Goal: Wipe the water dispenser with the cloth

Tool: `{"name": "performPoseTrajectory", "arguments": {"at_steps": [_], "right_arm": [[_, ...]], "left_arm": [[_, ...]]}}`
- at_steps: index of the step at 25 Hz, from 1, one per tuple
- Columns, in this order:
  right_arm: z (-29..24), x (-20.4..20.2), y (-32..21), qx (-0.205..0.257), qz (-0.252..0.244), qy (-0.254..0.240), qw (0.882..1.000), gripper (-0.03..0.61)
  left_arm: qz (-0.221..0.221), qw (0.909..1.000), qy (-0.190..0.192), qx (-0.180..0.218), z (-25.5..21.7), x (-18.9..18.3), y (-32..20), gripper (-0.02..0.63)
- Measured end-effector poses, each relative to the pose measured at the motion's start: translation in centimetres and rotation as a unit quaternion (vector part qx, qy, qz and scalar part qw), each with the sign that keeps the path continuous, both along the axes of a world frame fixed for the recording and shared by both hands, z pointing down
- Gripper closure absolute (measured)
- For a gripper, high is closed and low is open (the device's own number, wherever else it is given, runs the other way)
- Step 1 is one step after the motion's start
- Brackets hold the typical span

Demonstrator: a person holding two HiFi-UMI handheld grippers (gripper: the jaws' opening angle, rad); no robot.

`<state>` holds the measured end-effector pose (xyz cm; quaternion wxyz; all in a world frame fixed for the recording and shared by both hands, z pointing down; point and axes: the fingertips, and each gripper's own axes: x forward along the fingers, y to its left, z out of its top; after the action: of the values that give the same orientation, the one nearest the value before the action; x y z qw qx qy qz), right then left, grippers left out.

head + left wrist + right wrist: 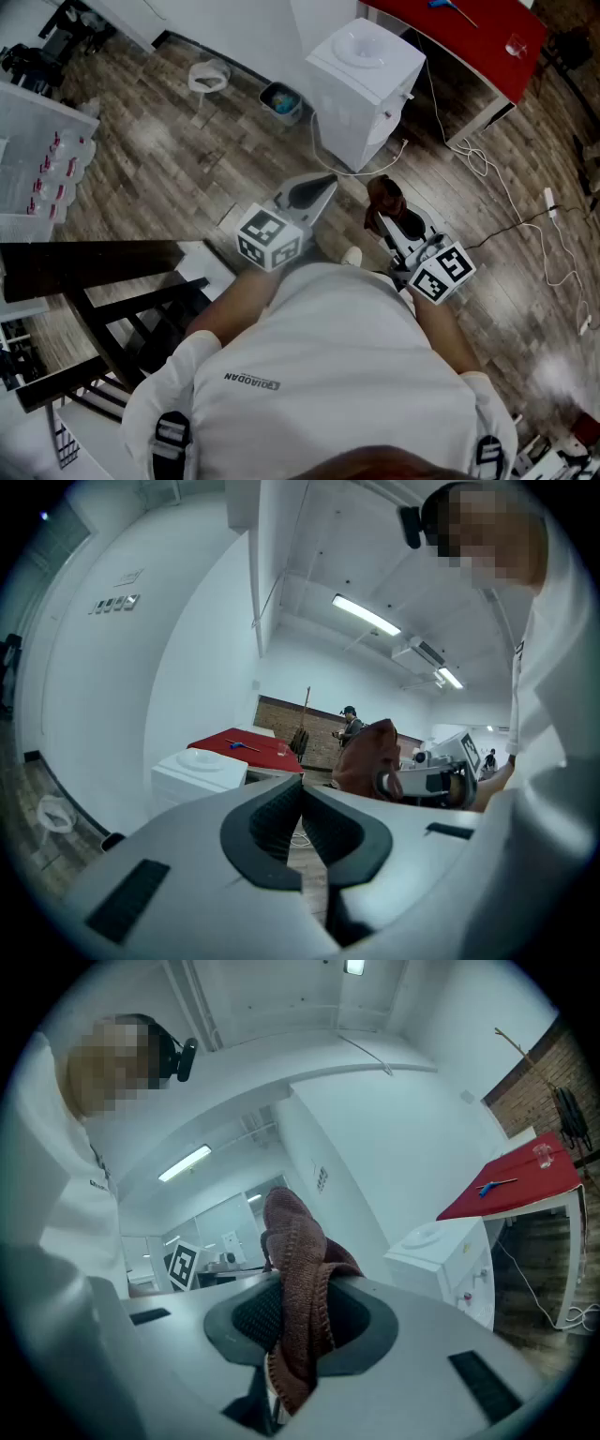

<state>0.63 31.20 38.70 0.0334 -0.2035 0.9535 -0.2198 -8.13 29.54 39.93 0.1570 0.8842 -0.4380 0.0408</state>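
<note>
Clamping the cloth (384, 194) that hides its tips, the right gripper (382, 217) faces the water dispenser (361, 89) across a cable (352, 172); the left gripper (326, 180) is closed, empty.

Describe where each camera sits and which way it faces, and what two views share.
Head view: on the person's head, facing steeply down at water dispenser, left gripper and right gripper; shoulders, arms show.
Left gripper view: on the left gripper, facing along its shut jaws toward the dispenser; shirt at right.
Right gripper view: on the right gripper, facing along jaws clamping the cloth; shirt at left.
Shared: all show dispenser and red table.
</note>
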Motion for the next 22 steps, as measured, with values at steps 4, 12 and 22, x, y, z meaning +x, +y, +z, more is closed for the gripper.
{"name": "performPoseTrajectory", "arguments": {"at_steps": [4,12,22], "right_arm": [[0.2,-0.3,-0.4,0.002,-0.005,0.001,1.0,0.495],[-0.2,-0.7,-0.5,-0.007,-0.012,-0.021,1.0,0.494],[0.3,-1.5,-1.2,-0.02,-0.016,-0.007,1.0,0.492]], "left_arm": [[0.0,1.0,0.003,0.001,0.1,0.0,-0.6,0.617],[0.004,1.0,0.0,0.0,0.1,0.1,-0.6,0.617],[-0.005,0.9999,0.01,-0.007,0.5,-0.3,-1.4,0.617]]}}
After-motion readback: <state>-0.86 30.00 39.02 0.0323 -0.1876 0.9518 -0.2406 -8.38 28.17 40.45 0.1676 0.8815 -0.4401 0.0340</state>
